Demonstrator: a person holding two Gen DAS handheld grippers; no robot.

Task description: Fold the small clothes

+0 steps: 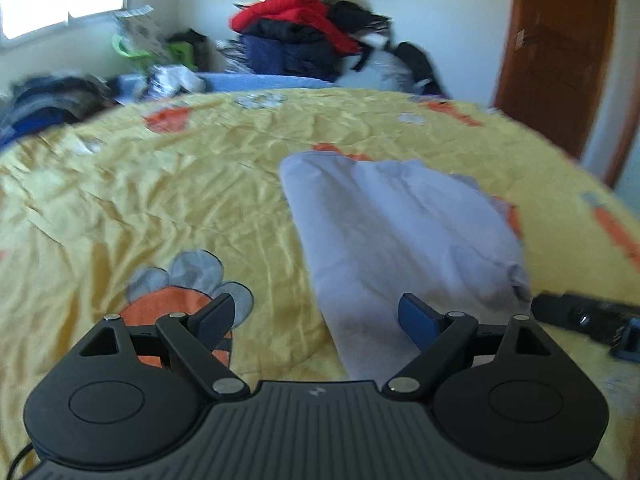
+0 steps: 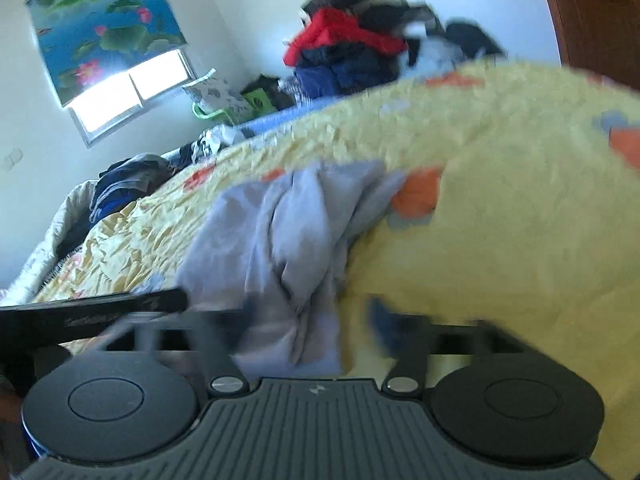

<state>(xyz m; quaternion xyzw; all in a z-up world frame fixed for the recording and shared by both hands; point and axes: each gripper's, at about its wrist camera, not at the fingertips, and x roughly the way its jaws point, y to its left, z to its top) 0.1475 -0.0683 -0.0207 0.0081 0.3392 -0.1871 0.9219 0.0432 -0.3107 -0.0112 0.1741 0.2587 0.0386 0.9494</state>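
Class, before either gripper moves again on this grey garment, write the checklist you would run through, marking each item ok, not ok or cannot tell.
1. Left gripper open, nothing between its fingers: ok.
2. Right gripper open: ok, though blurred.
3. Right gripper free of cloth: cannot tell; the cloth's near end lies between its fingers.
4. Pale grey cotton garment lying flat: not ok; it is bunched and creased in the right wrist view.
5. Garment fully on the yellow patterned bedsheet: ok.
6. Bare sheet beside the garment for folding: ok.
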